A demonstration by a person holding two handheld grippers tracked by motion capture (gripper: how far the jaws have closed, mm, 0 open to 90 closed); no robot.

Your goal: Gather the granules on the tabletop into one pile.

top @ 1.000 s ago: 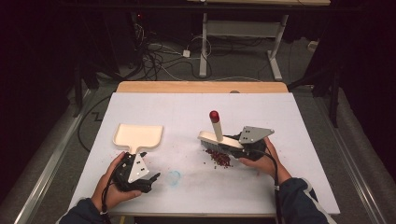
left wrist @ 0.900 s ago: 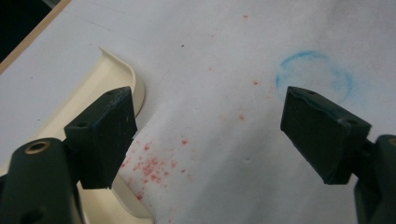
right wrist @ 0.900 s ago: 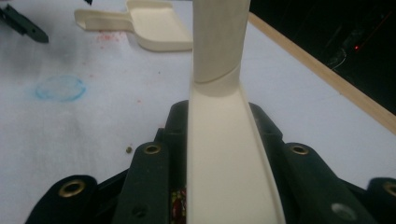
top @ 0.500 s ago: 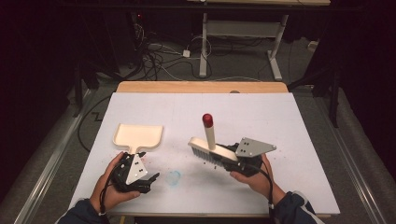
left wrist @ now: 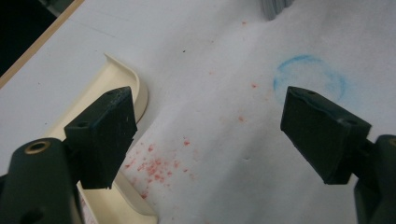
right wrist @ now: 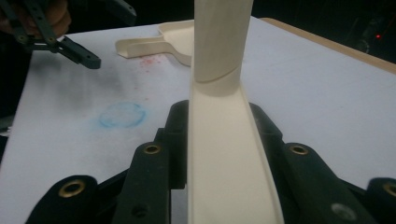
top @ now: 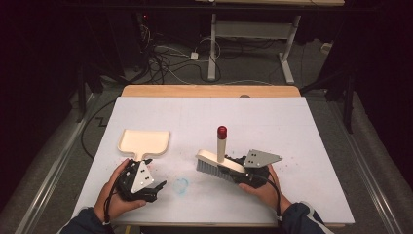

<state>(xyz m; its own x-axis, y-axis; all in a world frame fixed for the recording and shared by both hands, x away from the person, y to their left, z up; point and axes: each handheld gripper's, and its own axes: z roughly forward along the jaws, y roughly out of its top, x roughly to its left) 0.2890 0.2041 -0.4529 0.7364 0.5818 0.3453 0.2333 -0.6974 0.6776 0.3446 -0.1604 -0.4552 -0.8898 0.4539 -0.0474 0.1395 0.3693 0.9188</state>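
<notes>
Near table's front edge, right tool pinches brush w/ bristles down; left tool, spread wide & empty, sits beside dustpan handle, red crumbs between.

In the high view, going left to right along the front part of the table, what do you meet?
Left gripper, jaws open → blue ring mark → brush, gripped by the right gripper.
</notes>
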